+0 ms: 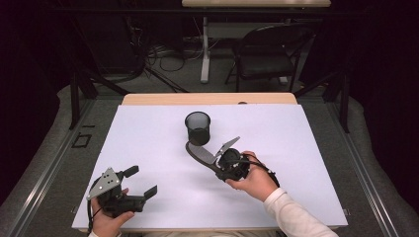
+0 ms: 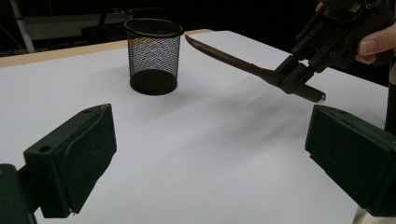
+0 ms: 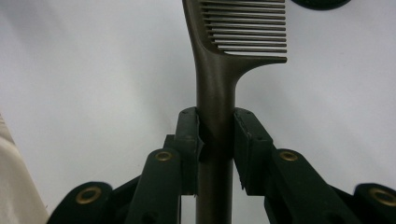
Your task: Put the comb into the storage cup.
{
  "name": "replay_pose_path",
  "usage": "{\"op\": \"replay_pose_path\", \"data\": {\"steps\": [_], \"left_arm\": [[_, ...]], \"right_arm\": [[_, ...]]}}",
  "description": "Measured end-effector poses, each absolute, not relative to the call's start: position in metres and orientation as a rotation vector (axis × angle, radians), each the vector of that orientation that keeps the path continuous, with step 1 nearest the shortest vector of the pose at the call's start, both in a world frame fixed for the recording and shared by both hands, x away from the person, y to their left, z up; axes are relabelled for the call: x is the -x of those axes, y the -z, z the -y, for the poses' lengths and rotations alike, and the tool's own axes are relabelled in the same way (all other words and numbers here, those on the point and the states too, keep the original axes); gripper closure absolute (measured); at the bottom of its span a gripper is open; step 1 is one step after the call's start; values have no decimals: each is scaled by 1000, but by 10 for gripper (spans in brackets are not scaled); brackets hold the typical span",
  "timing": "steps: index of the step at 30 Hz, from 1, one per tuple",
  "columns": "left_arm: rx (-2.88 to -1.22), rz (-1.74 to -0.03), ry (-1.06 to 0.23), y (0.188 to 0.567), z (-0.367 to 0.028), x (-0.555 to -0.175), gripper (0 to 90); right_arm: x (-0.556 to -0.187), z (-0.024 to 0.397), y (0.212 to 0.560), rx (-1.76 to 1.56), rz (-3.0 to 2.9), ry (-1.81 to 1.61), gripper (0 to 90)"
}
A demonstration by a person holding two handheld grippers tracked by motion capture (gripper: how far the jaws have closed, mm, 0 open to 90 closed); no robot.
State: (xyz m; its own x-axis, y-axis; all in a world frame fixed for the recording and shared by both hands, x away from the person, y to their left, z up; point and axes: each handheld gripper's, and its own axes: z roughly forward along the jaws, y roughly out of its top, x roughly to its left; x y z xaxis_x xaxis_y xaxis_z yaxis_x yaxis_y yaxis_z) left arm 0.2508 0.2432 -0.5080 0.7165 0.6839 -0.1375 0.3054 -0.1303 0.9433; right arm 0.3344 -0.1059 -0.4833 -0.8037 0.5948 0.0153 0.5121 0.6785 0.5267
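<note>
A dark brown comb (image 3: 219, 70) with a long handle is clamped between my right gripper's (image 3: 215, 135) pads, teeth to the right in the right gripper view. In the high view the comb (image 1: 197, 153) hangs just above the table and points up-left from my right gripper (image 1: 220, 165), its tip close to the foot of a black mesh cup (image 1: 197, 127). The cup (image 2: 153, 56) stands upright, and the comb (image 2: 224, 58) slants toward its rim in the left gripper view. My left gripper (image 1: 141, 181) rests at the near left, jaws wide open with nothing between them.
A white sheet (image 1: 148, 138) covers the table, with a wooden edge (image 1: 207, 98) at the far side. A black chair (image 1: 267, 49) and cables sit on the floor beyond. The cup's base (image 3: 320, 3) shows at the top of the right gripper view.
</note>
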Motion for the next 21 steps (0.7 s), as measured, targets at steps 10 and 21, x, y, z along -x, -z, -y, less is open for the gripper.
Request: {"op": "replay_pose_path", "data": {"steps": [10, 21], "left_arm": [[-1727, -796, -396, 508, -243, -251, 22], [-1724, -793, -396, 508, -243, -251, 23]], "right_arm": [[-333, 110, 476, -874, -2658, -857, 729], [-331, 110, 467, -839, -2591, -911, 729]]}}
